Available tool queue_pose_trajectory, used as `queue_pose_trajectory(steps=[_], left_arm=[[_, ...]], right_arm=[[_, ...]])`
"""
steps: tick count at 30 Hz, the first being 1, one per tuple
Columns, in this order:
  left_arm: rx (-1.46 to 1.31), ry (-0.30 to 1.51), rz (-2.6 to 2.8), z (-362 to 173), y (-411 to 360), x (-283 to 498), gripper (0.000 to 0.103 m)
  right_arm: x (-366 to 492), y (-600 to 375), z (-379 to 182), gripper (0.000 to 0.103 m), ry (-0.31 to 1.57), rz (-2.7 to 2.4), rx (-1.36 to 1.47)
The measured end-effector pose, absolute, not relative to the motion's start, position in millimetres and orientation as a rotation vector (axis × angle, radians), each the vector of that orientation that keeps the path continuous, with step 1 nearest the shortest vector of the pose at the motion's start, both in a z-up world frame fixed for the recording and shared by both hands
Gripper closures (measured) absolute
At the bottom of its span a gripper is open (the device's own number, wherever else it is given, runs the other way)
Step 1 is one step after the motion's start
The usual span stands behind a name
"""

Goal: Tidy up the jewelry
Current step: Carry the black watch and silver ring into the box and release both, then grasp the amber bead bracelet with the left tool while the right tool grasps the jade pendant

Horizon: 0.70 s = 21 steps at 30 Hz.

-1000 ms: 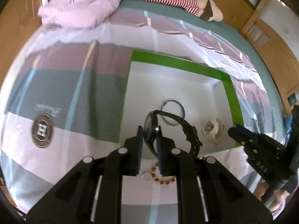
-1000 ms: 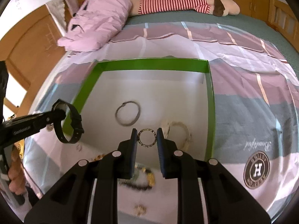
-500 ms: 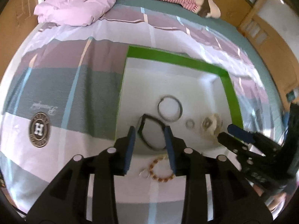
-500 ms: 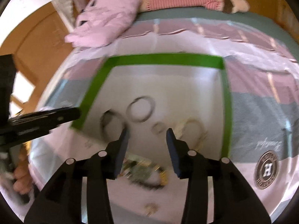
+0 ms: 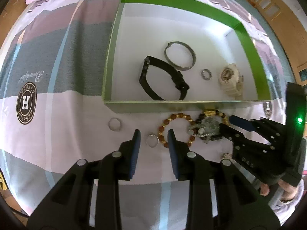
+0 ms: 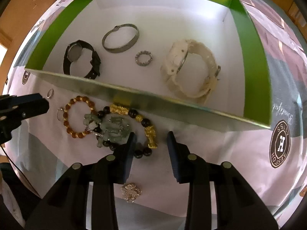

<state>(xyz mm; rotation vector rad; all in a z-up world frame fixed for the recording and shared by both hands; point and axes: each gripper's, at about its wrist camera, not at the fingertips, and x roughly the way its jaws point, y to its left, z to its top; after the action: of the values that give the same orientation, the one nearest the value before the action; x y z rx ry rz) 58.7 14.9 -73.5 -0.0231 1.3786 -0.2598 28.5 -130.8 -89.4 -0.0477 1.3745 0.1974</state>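
Both tongs stand open and empty above the bedspread: the left gripper hovers over a small silver ring beside the amber bead bracelet, and the right gripper hangs over the black-and-gold bead bracelet, just short of the box's near wall. A pale green bead cluster lies tangled on that bracelet, a second ring sits farther left, and a gold flower brooch lies near the right tongs. Inside the green-walled box rest a black watch, a silver bangle, a stone-set ring and a cream watch, all apart on the white floor. The bedspread is striped in lilac, grey and white with round H emblems. Wooden cabinets line the room's edge.
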Motion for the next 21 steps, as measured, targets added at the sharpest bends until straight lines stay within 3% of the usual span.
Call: queue_pose_trajectory(steps=[2, 4, 11, 17, 21], left_arm=[[-0.015, 1.388, -0.261, -77.9, 12.8, 58.9, 0.074], [-0.006, 1.392, -0.265, -79.8, 11.2, 59.7, 0.074], [0.01, 1.379, -0.283, -85.9, -0.6, 60.6, 0.064], [0.04, 1.399, -0.264, -101.1, -13.9, 68.7, 0.064], [0.081, 1.391, -0.214, -106.7, -16.8, 71.9, 0.089]], right_arm=[[22.8, -125.1, -88.4, 0.088, 1.405, 0.243, -0.062], [15.8, -116.1, -85.8, 0.093, 1.43, 0.297, -0.096], [2.7, -125.7, -65.1, 0.093, 1.394, 0.332, -0.079], [13.9, -145.1, -73.9, 0.09, 1.406, 0.213, -0.07], [16.7, -149.6, -76.0, 0.075, 1.389, 0.171, -0.063]])
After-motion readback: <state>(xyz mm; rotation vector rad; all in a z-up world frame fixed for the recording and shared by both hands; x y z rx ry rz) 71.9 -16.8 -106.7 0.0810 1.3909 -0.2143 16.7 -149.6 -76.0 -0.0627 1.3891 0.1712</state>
